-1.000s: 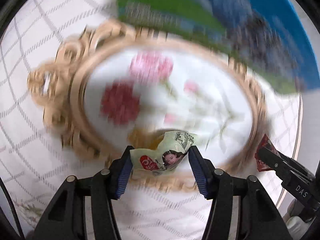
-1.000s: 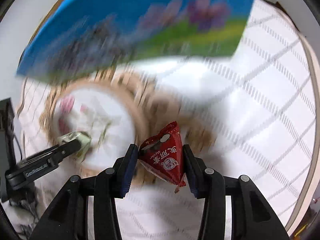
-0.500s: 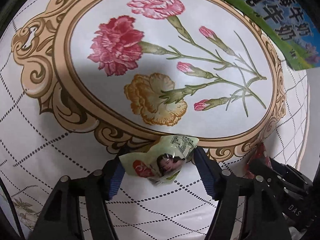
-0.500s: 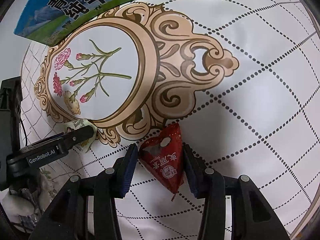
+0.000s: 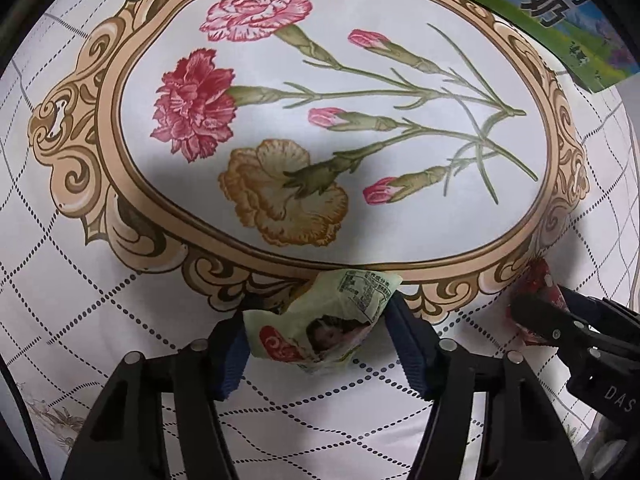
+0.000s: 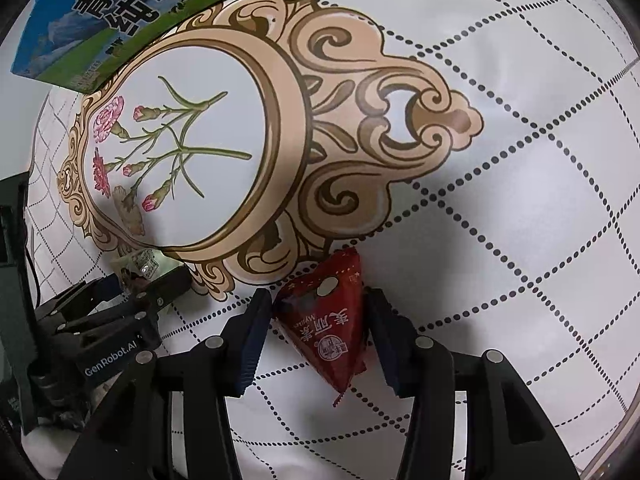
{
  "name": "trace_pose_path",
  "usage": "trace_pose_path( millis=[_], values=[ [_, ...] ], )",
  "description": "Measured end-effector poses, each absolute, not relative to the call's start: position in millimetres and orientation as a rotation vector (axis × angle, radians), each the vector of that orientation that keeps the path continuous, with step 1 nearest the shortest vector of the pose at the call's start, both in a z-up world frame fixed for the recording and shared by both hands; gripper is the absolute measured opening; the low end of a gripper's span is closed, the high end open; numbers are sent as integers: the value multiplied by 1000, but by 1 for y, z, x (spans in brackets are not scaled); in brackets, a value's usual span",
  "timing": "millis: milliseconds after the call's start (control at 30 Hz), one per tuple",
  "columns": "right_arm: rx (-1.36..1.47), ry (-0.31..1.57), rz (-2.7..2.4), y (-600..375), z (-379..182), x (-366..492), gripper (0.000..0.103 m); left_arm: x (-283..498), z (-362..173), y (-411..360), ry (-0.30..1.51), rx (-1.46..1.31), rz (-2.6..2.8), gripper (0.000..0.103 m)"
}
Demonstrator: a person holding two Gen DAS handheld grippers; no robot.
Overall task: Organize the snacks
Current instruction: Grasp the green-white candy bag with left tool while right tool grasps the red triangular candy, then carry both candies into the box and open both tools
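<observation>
My left gripper (image 5: 316,336) is shut on a pale green snack packet (image 5: 320,320) with a red logo and a face, low over the tablecloth at the near rim of the printed oval frame. My right gripper (image 6: 318,332) is shut on a red triangular snack packet (image 6: 326,320) with white characters, just right of the frame's scrollwork. In the left wrist view the right gripper (image 5: 560,320) and red packet (image 5: 540,280) show at the right. In the right wrist view the left gripper (image 6: 132,292) and green packet (image 6: 138,266) show at the left.
The white tablecloth (image 6: 520,200) has a dotted diamond grid and a gold oval frame with carnations (image 5: 320,120). A blue and green milk carton (image 6: 120,12) lies beyond the frame; it also shows in the left wrist view (image 5: 552,12). The table edge curves at the far right.
Both grippers have come down close to the tablecloth with their packets still held. The milk carton has slid toward the top edge of both views, and the motion blur has gone.
</observation>
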State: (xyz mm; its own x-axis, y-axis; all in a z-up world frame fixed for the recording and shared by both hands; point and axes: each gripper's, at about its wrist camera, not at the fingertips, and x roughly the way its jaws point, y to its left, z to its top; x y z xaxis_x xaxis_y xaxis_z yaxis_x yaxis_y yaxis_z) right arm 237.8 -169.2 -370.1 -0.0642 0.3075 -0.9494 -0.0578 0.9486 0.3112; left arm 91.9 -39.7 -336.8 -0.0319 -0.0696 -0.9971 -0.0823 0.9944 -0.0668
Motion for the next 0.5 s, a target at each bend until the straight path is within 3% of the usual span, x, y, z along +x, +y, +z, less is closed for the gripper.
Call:
trace_pose_path(
  millis=[200, 333, 500],
  values=[
    [220, 1598, 318, -173, -363, 233, 47, 96, -333, -28, 1611, -123, -13, 59],
    [252, 1624, 330, -175, -364, 234, 51, 104, -345, -31, 1630, -117, -82, 79],
    [244, 1649, 346, -173, -370, 237, 60, 106, -349, -38, 1633, -96, -80, 80]
  ],
)
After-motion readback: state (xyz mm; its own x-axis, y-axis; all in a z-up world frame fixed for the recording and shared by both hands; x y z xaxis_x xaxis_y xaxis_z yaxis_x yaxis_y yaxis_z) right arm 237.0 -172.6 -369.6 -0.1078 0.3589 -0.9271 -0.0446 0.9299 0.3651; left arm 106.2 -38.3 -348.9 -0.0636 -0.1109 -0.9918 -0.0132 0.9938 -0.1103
